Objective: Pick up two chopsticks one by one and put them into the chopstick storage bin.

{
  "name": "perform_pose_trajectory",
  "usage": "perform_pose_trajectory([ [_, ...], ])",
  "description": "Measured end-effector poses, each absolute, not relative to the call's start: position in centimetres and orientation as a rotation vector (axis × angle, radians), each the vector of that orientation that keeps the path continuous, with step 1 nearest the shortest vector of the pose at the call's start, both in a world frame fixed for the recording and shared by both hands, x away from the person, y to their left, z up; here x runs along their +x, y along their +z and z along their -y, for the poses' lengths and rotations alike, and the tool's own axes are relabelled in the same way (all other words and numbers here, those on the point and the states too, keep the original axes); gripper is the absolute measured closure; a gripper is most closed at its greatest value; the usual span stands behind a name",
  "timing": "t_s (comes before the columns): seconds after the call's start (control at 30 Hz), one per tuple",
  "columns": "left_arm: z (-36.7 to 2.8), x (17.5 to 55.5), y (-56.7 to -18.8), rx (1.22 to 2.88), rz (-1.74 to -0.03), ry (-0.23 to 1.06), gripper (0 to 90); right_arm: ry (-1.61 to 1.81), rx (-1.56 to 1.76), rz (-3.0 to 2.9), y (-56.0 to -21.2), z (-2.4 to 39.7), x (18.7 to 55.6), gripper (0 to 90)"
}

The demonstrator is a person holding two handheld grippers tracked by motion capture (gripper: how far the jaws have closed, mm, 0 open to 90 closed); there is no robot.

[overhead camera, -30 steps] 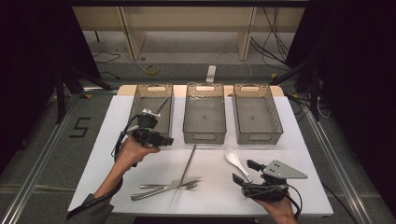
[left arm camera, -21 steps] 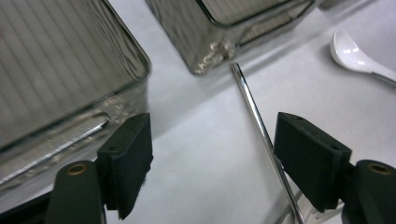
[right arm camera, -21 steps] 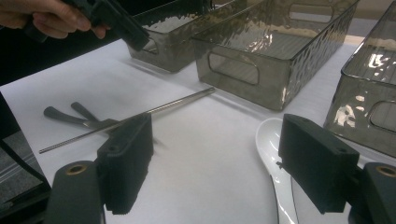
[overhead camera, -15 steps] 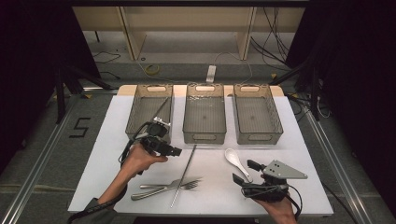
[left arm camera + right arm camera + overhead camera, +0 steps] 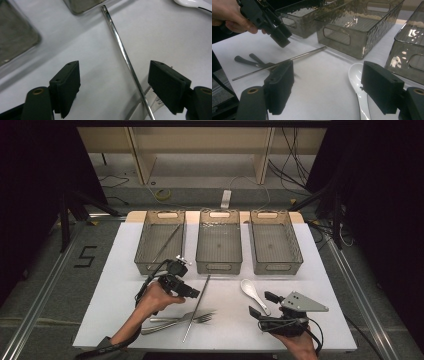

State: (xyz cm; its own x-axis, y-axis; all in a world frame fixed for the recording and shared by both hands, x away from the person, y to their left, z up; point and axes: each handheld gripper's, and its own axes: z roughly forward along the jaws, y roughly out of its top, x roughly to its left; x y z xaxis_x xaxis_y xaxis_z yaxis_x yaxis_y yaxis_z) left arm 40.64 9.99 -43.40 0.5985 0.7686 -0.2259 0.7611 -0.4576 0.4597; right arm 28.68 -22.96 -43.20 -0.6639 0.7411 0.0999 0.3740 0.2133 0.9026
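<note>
White tabletop [image 5: 115,285], dark room around it, three clear bins along the far edge.

High view: left bin [image 5: 161,242] already has one metal chopstick [image 5: 165,245] in it, so one piece sorted; middle bin [image 5: 219,242] and right bin [image 5: 276,242] look empty. Your left gripper [image 5: 192,292] hovers just beside the second chopstick [image 5: 197,300], which lies on the tabletop across the forks [image 5: 175,319]. White spoon [image 5: 252,292] sits near your right gripper [image 5: 260,304], apart from it.

Left gripper view: fingers [image 5: 66,85] wide apart, having just been opening; the second chopstick runs between them, nearer the right one, not pinched. Fork tines show under it.

Right gripper view: fingers [image 5: 279,85] spread, holding nothing; spoon bowl between them, untouched.

My read: early stage. Second chopstick, forks and spoon all left. Next up, close on the second chopstick without dragging the forks.
</note>
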Motion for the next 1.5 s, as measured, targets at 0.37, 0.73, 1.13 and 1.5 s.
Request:
perform_pose_trajectory([
  [0.37, -8.6, 40.0, -44.6, 2.408, -1.163, 0.007, 29.7, 1.432, 1.035, -2.14, -43.2, 23.0, 28.7, 27.3],
  [0.73, -8.2, 40.1, -45.5, 2.419, -1.16, -0.028, 46.0, 1.429, 1.037, -2.143, -43.2, 22.9, 28.7, 27.5],
  [1.13, -7.6, 39.9, -46.4, 2.475, -1.113, -0.044, 59.8, 1.428, 1.037, -2.145, -43.2, 22.9, 28.7, 27.6],
  [1.5, -7.3, 39.7, -46.5, 2.511, -1.094, 0.03, 72.2, 1.424, 1.035, -2.145, -43.2, 22.9, 28.7, 27.6],
])
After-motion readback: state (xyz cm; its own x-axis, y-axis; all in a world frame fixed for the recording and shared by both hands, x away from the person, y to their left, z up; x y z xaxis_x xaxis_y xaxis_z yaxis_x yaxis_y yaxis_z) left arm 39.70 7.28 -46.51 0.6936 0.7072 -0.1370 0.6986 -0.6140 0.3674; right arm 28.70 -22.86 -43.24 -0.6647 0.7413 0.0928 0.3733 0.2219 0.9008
